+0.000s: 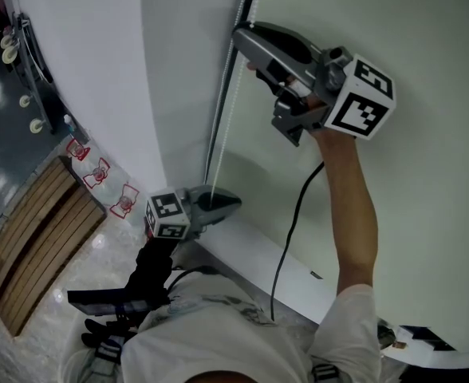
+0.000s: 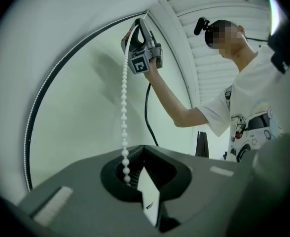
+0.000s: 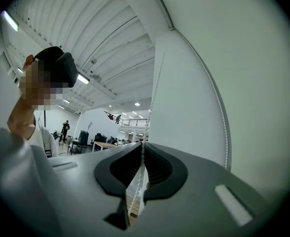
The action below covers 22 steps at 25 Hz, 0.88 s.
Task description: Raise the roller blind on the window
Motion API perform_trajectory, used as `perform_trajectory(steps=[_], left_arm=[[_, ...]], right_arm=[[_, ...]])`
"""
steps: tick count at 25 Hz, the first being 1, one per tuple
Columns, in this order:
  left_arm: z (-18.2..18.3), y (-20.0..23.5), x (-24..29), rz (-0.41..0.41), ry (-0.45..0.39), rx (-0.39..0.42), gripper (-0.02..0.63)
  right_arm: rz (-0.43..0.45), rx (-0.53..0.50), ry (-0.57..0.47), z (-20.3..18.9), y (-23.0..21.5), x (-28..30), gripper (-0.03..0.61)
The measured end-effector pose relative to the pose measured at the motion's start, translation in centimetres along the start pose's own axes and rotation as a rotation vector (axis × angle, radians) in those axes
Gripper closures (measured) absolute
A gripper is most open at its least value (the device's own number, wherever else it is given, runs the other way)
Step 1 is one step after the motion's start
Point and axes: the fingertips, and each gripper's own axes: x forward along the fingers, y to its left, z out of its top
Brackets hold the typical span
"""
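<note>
**Gripped high, gripped low**

Left gripper view first: the bead chain [image 2: 125, 107] drops dead straight into the left claw [image 2: 144, 149], whose jaws are drawn in around the last beads with only a sliver of gap. Far up the line sits the right claw [image 2: 140, 20], against the dark frame edge. The right gripper view shows what the others can't: those jaws are pinched nearly together, with the beads running right through the tips. The head view gives the layout. The roller blind [image 1: 426, 214] hangs as a pale sheet on the right, down to the white sill [image 1: 258, 263], and the left claw is just above that sill. A white wall [image 1: 99, 70] crowds the chain's left side, and a black cable [image 1: 286, 238] dangles across the blind. Beyond the wall's edge there is an open hall.
</note>
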Motion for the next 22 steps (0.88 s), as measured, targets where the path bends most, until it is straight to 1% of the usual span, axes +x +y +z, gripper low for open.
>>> perform_trajectory(steps=[5,13,16,19,22], left_arm=[[-0.2,0.1,-0.1,-0.004,0.001,-0.008,0.617],[0.2,0.2,0.1,-0.007,0.005,-0.019,0.617],[-0.1,-0.1,0.0,-0.007,0.002,-0.01,0.617],[-0.6,-0.1,-0.4,-0.004,0.001,-0.003,0.617],[0.3,0.2,-0.2,-0.001,-0.001,-0.003,0.617]], right_arm=[[-0.01,0.067,-0.008,-0.4,-0.4,-0.4,0.563],[0.03,0.095,-0.043,-0.3,0.8,-0.8,0.565],[0.029,0.098,-0.014,-2.5,1.9,-1.0,0.565],[0.025,0.131,0.0,-5.6,2.9,-1.4,0.564],[0.019,0.16,0.011,-6.8,3.0,-1.9,0.563]])
